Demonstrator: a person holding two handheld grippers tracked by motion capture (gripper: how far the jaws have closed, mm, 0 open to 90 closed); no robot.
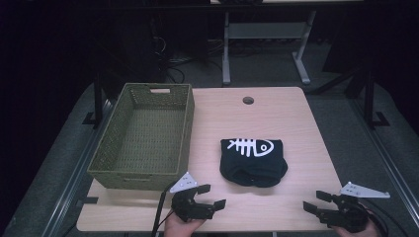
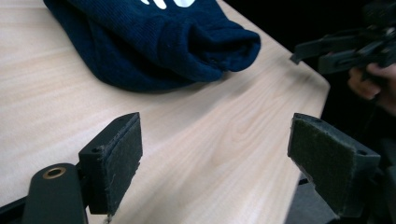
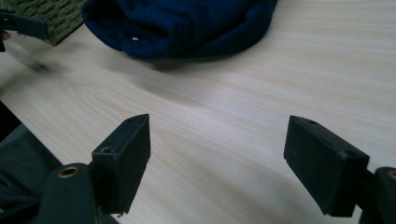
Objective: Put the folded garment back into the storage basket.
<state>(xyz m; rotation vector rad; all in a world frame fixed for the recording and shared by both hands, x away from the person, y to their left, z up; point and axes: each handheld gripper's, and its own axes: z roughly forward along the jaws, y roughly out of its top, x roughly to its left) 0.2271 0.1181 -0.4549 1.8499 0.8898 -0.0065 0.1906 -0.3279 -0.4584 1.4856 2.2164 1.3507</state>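
Folded dark blue garment [image 1: 253, 161] with white fish-skeleton print is seen lying on the table [image 1: 286, 113], right of the green woven basket [image 1: 143, 136]. Left gripper [image 1: 210, 195] and right gripper [image 1: 316, 201] are held at the near edge, jaws spread wide, nothing grasped, both apart from the garment.

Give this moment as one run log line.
left tongs: open, empty | right tongs: open, empty | folded garment: on table, untouched | basket: empty
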